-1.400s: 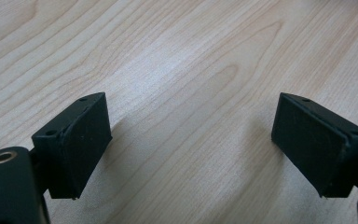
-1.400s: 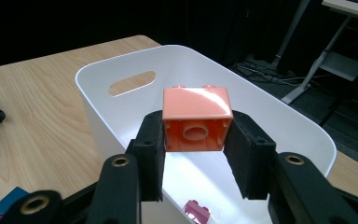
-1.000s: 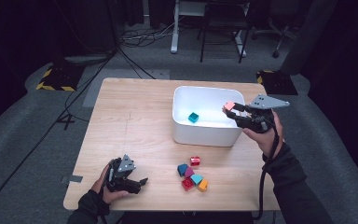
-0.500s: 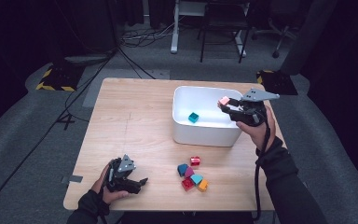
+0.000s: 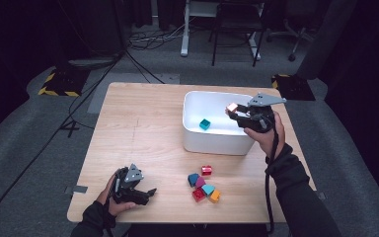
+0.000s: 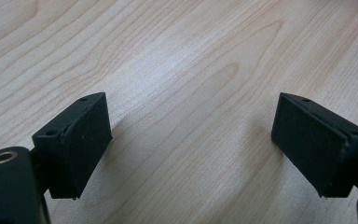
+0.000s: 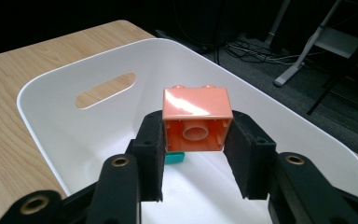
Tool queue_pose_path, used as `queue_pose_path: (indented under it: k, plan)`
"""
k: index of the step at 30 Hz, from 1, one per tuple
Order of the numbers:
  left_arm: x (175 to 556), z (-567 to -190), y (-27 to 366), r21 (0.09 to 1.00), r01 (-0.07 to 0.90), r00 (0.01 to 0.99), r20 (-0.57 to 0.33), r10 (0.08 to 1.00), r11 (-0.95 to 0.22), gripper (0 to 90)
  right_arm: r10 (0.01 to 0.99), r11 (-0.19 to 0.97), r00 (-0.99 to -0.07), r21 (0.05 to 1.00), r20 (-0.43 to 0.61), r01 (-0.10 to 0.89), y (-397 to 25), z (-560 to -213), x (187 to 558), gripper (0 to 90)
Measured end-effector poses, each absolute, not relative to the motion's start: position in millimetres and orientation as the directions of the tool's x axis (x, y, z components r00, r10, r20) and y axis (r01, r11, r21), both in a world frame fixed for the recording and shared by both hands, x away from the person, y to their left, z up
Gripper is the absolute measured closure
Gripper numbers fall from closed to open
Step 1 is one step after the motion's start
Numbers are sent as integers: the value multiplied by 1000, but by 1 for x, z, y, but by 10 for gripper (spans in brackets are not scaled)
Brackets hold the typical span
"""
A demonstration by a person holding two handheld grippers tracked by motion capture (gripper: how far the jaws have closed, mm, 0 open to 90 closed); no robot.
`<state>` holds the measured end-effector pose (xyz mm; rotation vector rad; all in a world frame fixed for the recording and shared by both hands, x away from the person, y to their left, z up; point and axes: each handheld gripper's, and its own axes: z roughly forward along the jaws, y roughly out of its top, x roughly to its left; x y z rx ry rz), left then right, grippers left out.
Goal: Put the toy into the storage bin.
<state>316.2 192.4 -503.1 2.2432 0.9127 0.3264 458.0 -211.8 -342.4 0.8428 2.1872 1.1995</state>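
While right hand-held gripper (image 7: 195, 154) clamps orange brick (image 7: 196, 122), brick hangs above white bin (image 5: 192, 140) at table's far right. Teal brick (image 5: 205, 124) already inside; six bricks (image 5: 203, 183) left near front edge. Left hand-held gripper (image 6: 191, 149) idle, jaws apart, front left corner. Versus earlier: right gripper moved inward over bin.

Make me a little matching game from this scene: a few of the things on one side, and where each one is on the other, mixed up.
Things:
1. orange brick
2. teal brick
3. red brick
4. left gripper

Places or states:
A. lying on the floor of the white bin
B. alone on the table, between the bin and the cluster of bricks
C. clamped between the jaws of the right gripper, above the bin
D. open, holding nothing, low over the table's near left corner

Pairs: 1-C, 2-A, 3-B, 4-D
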Motion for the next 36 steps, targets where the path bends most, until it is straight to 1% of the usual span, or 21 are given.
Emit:
queue_pose_path:
  k: [11,14,17,26,36]
  plan:
    - [316,-503,192,678,519,723,-23,690,-521,122,727,419,-675,859,-125,293,-215,-348,461,590]
    - [316,-503,192,678,519,723,-23,690,-521,122,731,412,-671,864,-123,291,-216,-348,461,549]
    - [316,-503,192,678,520,722,-23,692,-520,123,732,410,-671,864,-120,293,-217,-347,460,548]
    - [316,-503,192,678,520,722,-24,692,-519,122,733,397,-670,875,-120,277,-222,-342,453,503]
    - [316,-503,192,678,520,722,-24,692,-519,122,714,391,-689,888,-127,242,-228,-335,432,442]
